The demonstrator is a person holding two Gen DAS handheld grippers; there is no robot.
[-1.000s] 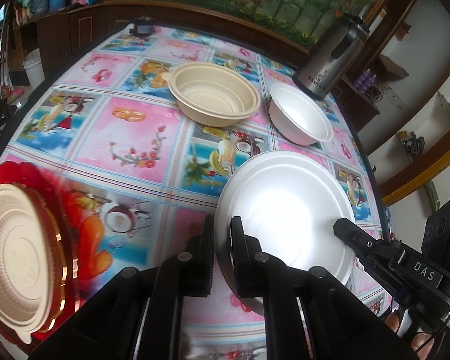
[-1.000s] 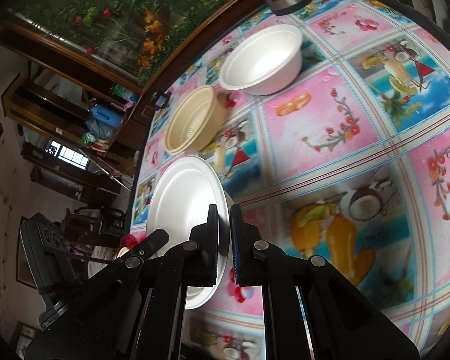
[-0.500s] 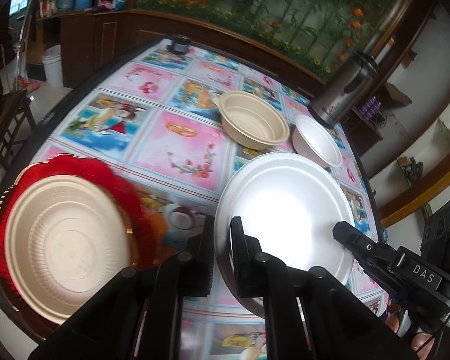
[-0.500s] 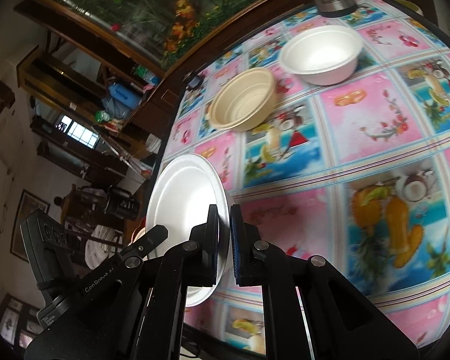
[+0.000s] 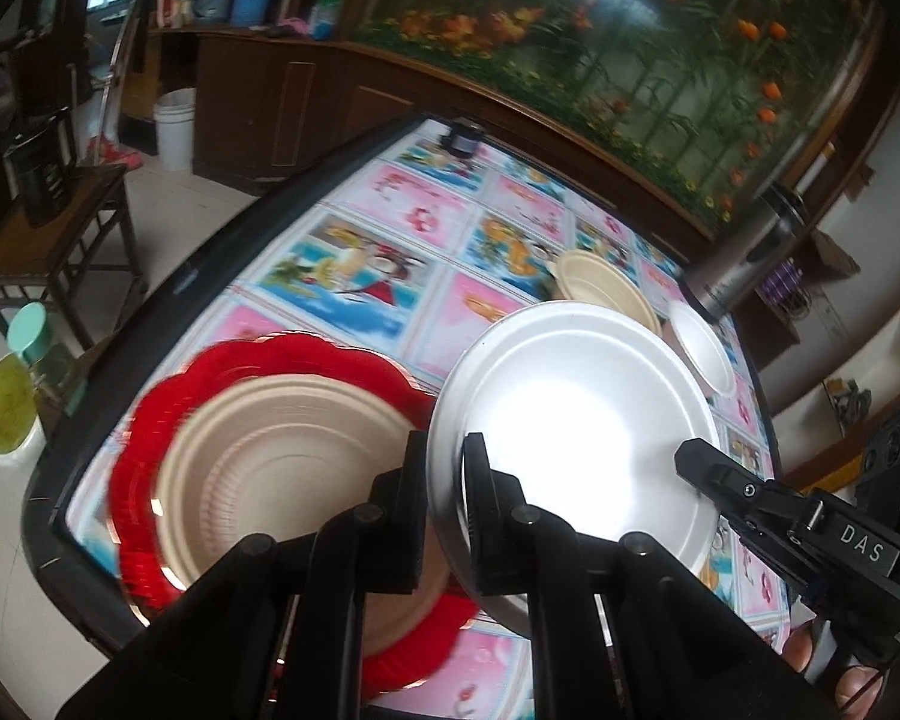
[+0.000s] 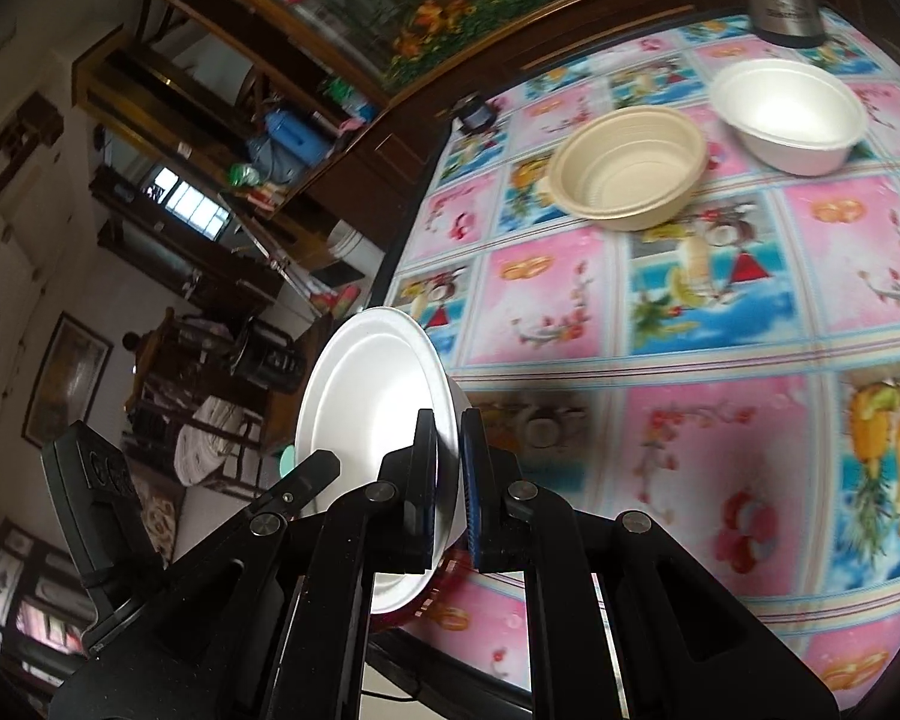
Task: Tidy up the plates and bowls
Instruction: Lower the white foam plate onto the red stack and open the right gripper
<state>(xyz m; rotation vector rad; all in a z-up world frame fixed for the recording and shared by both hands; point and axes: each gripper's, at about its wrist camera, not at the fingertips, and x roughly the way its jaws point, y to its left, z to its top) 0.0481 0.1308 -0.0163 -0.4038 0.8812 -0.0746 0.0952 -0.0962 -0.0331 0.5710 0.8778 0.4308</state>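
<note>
At the table's near left corner we see a red scalloped plastic platter (image 5: 150,438) with a beige ribbed round paper plate (image 5: 258,468) lying inside it. Just to its right we hold the round white foam plate (image 5: 576,414) in the air, its left part overlapping the platter's right side: our left gripper (image 5: 444,498) is clenched on the near-left rim, and our right gripper (image 6: 448,480) is clamped on the opposite rim. We judge the step in hand to be carrying this plate onto the stack. Next we should centre it over the beige plate, level it, lower it and let both grips go. Toward the far right edge, the beige ribbed paper bowl (image 6: 627,165) and the white foam bowl (image 6: 789,114) wait, near each other.
</note>
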